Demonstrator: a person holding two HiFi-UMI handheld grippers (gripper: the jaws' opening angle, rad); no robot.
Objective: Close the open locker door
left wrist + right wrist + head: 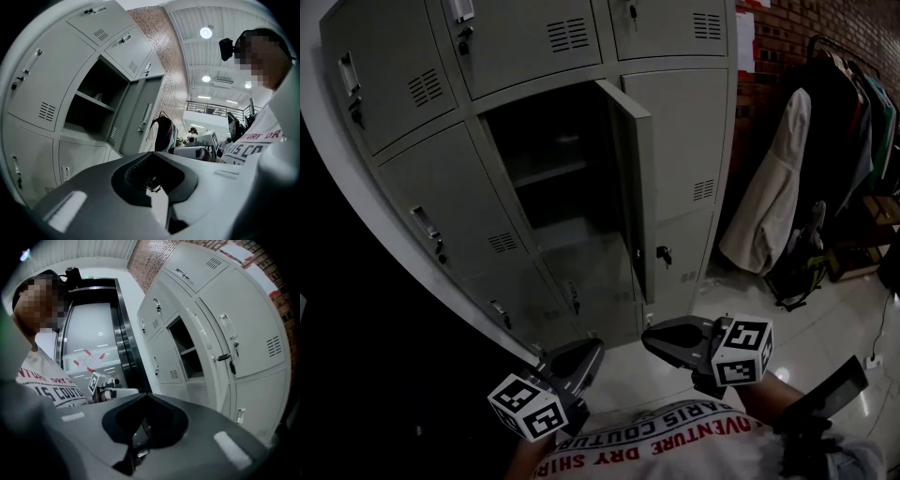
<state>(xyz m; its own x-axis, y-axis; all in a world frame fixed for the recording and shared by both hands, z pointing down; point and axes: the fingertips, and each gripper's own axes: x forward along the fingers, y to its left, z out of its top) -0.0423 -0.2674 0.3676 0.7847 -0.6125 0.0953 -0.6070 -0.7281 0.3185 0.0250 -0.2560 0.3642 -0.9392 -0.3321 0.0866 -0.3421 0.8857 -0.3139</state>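
The grey locker bank (450, 178) has one middle compartment (553, 178) standing open, with a shelf inside. Its door (633, 187) swings out to the right, edge toward me, a key in the lock low on it. The left gripper view shows the same door (140, 117) beside the dark opening. In the right gripper view, the door (206, 343) is a narrow edge. My left gripper (589, 349) and right gripper (652, 336) hang low near my chest, well short of the door. Both are shut and hold nothing.
Coats hang on a rack (778, 187) to the right of the lockers, in front of a brick wall (787, 37). A dark bag (797, 272) sits on the glossy tile floor (834, 328) below them. The other locker doors are closed.
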